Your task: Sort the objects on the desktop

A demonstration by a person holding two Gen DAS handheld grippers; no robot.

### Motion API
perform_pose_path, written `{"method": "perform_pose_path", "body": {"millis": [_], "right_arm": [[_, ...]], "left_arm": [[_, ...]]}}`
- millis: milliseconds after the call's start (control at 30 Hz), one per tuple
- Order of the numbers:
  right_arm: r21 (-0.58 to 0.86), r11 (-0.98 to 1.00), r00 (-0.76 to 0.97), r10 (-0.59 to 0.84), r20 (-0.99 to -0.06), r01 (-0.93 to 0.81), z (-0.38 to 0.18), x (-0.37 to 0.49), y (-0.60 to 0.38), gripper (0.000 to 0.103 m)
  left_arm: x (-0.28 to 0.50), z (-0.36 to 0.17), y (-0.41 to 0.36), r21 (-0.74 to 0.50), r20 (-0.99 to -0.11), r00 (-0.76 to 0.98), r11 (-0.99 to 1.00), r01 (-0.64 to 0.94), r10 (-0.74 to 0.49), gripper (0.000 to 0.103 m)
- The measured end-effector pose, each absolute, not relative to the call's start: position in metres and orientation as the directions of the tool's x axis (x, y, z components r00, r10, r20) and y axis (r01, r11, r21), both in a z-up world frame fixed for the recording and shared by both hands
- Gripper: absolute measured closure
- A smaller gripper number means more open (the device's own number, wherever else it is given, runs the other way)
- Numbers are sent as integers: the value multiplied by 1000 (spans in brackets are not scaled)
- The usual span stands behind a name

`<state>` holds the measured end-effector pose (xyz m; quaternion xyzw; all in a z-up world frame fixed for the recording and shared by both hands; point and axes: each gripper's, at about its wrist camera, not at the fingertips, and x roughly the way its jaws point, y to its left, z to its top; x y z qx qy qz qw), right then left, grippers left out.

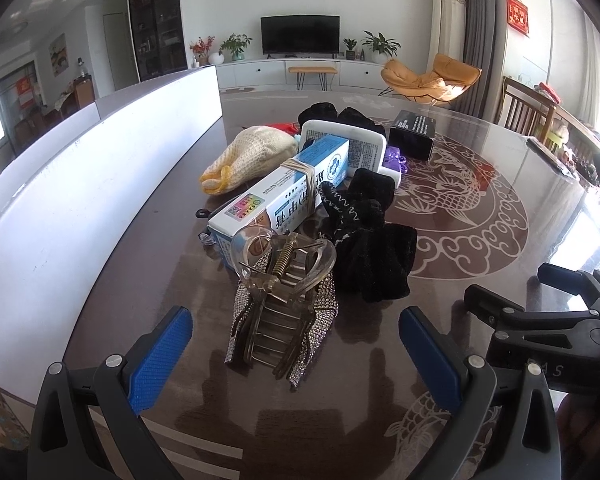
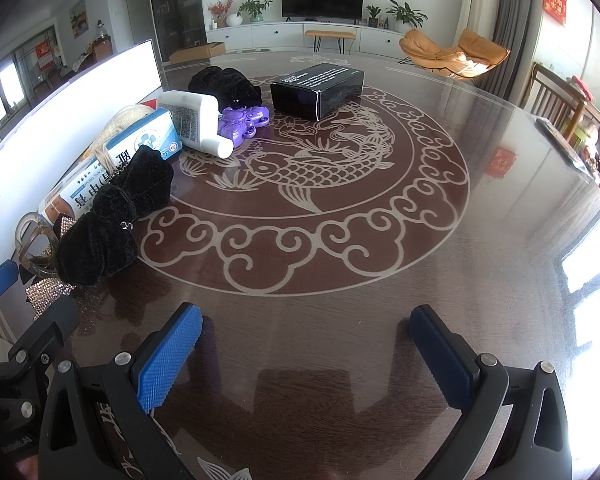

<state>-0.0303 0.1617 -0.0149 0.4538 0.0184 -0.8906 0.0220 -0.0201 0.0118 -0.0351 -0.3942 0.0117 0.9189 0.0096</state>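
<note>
My left gripper is open, its blue pads on either side of a clear hair claw with rhinestone trim lying on the table. Behind the claw lie a blue-and-white carton, a black velvet bow, a cream knitted pouch, a white bottle and a black box. My right gripper is open over bare table, with nothing between its pads. In the right wrist view the black bow, the white bottle, a purple toy and the black box lie ahead and to the left.
A long white board stands along the left side of the dark glass-topped table with its carp pattern. A second black velvet item lies at the back. The right gripper's body sits close on the right in the left wrist view.
</note>
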Motion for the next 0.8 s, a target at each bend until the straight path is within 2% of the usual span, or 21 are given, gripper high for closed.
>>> {"method": "perform_pose_path", "body": {"millis": [800], "right_arm": [[-13, -998, -587, -23, -809, 56, -15, -31, 162, 0]], "left_arm": [[-22, -38, 11, 4, -743, -670, -1000, -19, 9, 0]]}}
